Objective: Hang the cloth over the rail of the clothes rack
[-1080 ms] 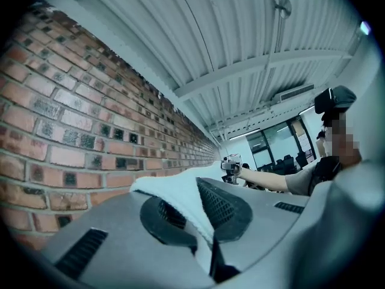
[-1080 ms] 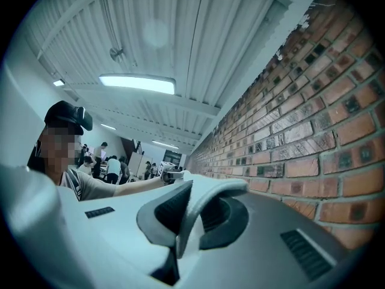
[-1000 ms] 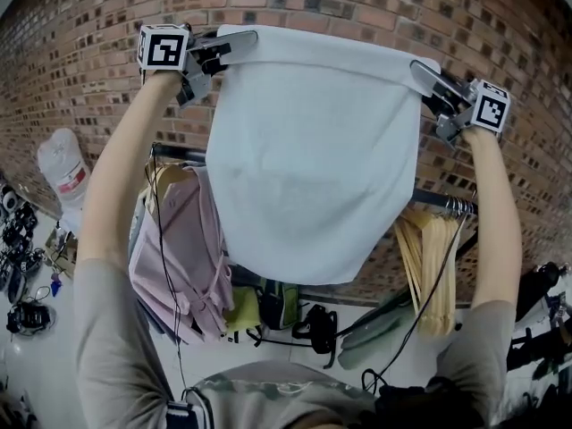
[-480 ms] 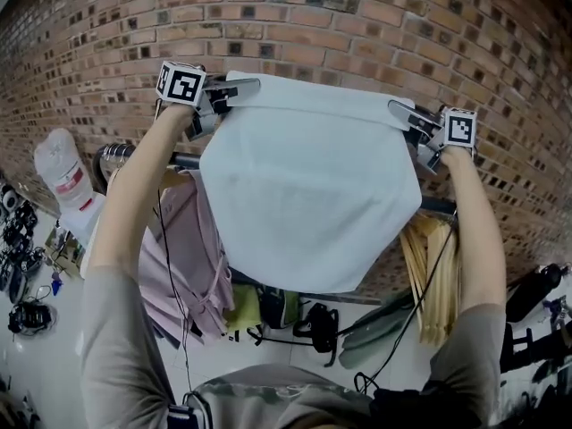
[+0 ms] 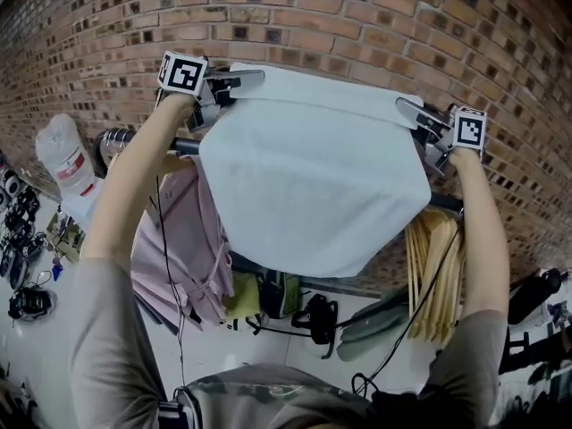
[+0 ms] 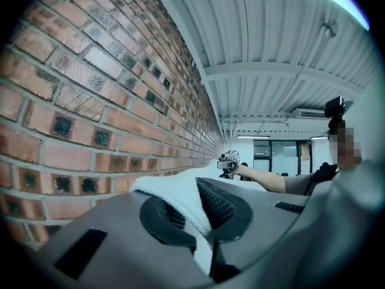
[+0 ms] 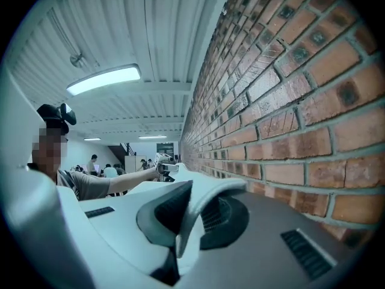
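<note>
Items logged left to right, all placed against the one rail (image 5: 185,145) of the clothes rack. One white sack (image 5: 61,164): past the rail's left end, lower down. One left gripper (image 5: 250,77): above the rail near its left end, level, close to the brick wall (image 5: 357,16); I read its two jaws as pinched nearly together on the cloth's top left corner, with white fabric bunched between the pads. Pink garments (image 5: 183,239): hanging from the rail's left part; I cannot tell their number. One cloth (image 5: 313,186), pale and plain: its top edge is stretched above the rail between my two grippers, and its body hangs down on my side of the rail and hides the rail's middle stretch. I cannot tell whether it touches the rail. One dark bag (image 5: 315,315): on the floor below the rail, under the cloth's lower edge. One right gripper (image 5: 409,110): above the rail's right part, level, its two jaws fully closed on the cloth's top right corner, with a fold of fabric wrapped over one pad. One bunch of wooden hangers (image 5: 435,266): hanging from the rail's right end, too closely packed to count.
</note>
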{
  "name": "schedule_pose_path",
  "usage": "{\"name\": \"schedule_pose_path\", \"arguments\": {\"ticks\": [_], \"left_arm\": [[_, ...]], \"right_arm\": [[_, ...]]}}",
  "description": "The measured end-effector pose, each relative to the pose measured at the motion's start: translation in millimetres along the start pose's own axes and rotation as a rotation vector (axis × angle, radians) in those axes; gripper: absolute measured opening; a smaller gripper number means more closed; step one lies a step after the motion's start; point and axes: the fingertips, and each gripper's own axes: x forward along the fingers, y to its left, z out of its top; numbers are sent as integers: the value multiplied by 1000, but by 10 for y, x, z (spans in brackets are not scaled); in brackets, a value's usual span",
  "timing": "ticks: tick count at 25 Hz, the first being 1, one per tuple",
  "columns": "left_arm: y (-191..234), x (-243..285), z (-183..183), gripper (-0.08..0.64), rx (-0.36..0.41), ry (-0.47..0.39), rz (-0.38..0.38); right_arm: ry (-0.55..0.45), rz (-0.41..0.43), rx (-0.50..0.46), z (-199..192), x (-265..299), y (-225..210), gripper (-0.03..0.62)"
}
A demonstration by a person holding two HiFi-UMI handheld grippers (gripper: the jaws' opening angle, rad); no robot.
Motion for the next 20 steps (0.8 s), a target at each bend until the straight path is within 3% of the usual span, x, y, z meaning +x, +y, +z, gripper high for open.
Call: {"name": "schedule_pose_path", "arguments": {"ticks": [6,8,13,15,20], "left_arm": [[-16,-21,-58,18,-62,-4,-19],[-7,-15,-90,112,-56,9,-11],[67,-6,-152,193,-27,52,25],[48,-10,-212,264,-64,69,9],[-58,11,-299,264,-184,75,-18]], "right_arm": [[-1,8,-15,25,-9,24,18],[4,7,-8,4,-7,27,18],[24,6,-14,-41,-3,53,18],[28,-1,-1,-75,-3,51,18],[78,-16,37,-196,15,56,18]]}}
